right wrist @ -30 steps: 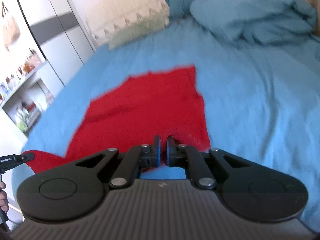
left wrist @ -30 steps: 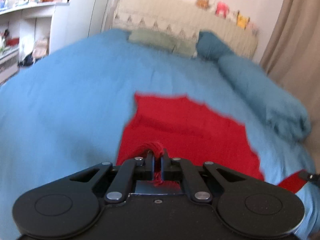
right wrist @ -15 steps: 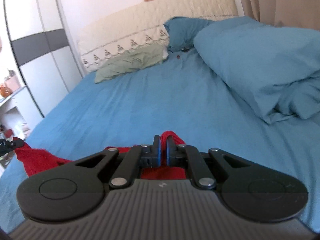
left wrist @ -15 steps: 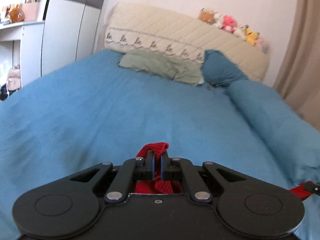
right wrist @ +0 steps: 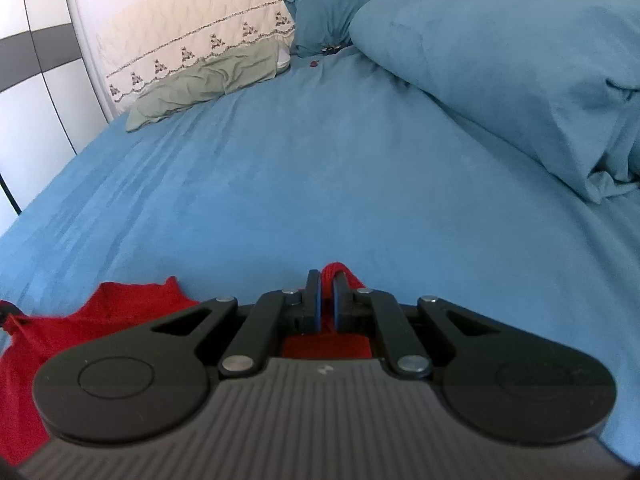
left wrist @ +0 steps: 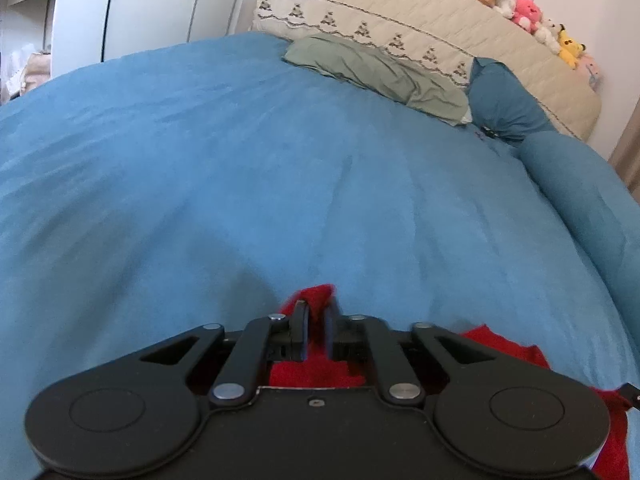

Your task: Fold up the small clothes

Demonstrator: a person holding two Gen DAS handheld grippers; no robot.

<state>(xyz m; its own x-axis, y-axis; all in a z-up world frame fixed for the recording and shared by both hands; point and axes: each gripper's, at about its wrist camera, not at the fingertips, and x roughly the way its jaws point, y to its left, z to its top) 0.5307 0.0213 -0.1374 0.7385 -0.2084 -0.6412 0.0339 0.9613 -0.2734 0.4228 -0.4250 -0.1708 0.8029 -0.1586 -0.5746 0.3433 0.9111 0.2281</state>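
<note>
1. Jaws of both grippers pinch red cloth: the left gripper [left wrist: 316,326] has a bunch of the red garment [left wrist: 316,374] between its narrowly parted fingers, and the right gripper [right wrist: 326,300] is closed on another bunched bit of the same garment [right wrist: 120,312].
2. Bed [left wrist: 240,168], blue cover, fills most of both views; light creases run across it.
3. Blue duvet [right wrist: 500,60], heaped along the right side of the bed, well apart from the garment.
4. Headboard [left wrist: 420,28], cream, quilted, with a stitched border of small tree shapes.
5. Red garment lies low at the near end of the bed, mostly hidden under the gripper bodies; loose cloth spreads between the two grippers.
6. Green pillow [left wrist: 376,70], flattened, against the headboard; dark blue pillow [left wrist: 504,100] just beside it.
7. Plush toys [left wrist: 524,8], a row on top of the headboard, far right.
</note>
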